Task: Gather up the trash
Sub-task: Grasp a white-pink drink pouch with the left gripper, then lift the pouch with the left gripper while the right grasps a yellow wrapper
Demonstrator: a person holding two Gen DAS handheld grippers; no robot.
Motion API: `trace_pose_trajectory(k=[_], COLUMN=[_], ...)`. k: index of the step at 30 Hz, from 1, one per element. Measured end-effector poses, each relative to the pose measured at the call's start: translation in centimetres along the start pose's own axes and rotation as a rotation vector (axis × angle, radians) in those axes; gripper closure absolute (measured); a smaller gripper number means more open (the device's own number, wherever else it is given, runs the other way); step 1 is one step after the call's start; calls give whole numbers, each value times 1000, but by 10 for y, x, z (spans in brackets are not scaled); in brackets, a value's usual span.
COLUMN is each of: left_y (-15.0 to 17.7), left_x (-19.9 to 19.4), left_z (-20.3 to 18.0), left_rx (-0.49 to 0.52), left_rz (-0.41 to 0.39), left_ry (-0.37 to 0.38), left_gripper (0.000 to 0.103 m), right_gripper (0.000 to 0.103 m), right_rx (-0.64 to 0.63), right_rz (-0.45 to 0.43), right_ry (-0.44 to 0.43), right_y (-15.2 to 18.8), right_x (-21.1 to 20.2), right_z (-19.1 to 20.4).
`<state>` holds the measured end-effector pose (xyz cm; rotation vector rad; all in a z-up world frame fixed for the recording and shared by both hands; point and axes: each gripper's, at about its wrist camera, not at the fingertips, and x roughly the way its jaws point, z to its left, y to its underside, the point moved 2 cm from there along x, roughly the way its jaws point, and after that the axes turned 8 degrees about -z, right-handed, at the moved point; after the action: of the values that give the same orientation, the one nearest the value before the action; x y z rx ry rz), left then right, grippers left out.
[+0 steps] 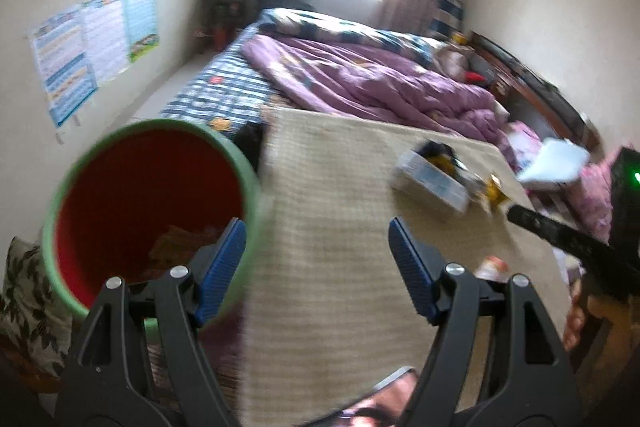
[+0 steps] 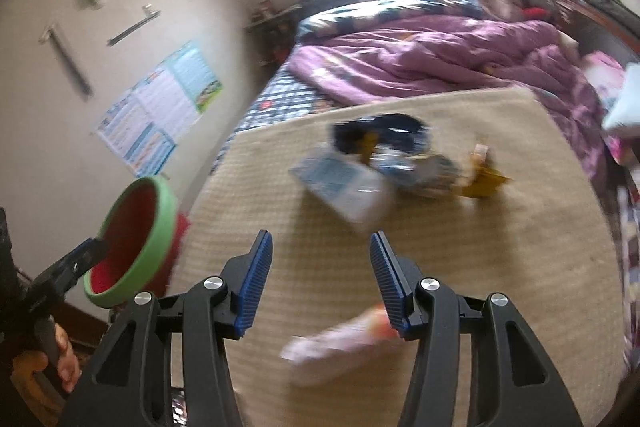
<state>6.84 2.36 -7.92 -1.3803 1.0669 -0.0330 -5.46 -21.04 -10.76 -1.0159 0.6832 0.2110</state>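
Note:
A green bin [image 1: 148,211] with a red inside stands at the left of a beige mat [image 1: 340,187]; some trash lies in its bottom. My left gripper [image 1: 316,227] is open, its left finger overlapping the bin's rim, nothing between the pads. On the mat lie a white-blue box [image 2: 344,187], a dark blue bag [image 2: 380,135] and a yellow wrapper [image 2: 484,179]. My right gripper [image 2: 320,237] is open above the mat. A blurred white and orange wrapper [image 2: 340,343] lies on the mat under its fingers, not gripped.
The mat lies on a bed with a purple quilt [image 1: 380,79]. Posters [image 1: 92,43] hang on the left wall. The right gripper [image 1: 520,215] reaches in from the right, and a hand [image 2: 64,359] holds the left gripper [image 2: 94,251] at the bin [image 2: 136,239].

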Motion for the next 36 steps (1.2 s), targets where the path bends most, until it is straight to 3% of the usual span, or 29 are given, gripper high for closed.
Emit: trace_pose_trajectory(k=[7, 11, 19, 22, 24, 29, 36], left_y=[31, 54, 84, 85, 83, 70, 49], left_x=[40, 64, 110, 113, 113, 108, 98], left_z=[-97, -135, -169, -172, -176, -175, -135], left_rx=[142, 228, 289, 270, 254, 191, 83], left_rz=[142, 214, 314, 320, 319, 291, 214], left_ry=[189, 225, 186, 196, 211, 185, 77], left_gripper=[32, 32, 33, 45, 62, 72, 78], right_gripper=[52, 52, 51, 51, 51, 51, 50], right_rx=[51, 72, 111, 124, 130, 113, 91], right_rz=[-8, -6, 1, 0, 1, 8, 45], right_ry=[52, 63, 79, 78, 69, 32, 17], right_y=[1, 3, 4, 0, -3, -14, -33], right_x=[-24, -34, -44, -43, -40, -23, 20], right_z=[-65, -94, -135, -144, -147, -143, -142])
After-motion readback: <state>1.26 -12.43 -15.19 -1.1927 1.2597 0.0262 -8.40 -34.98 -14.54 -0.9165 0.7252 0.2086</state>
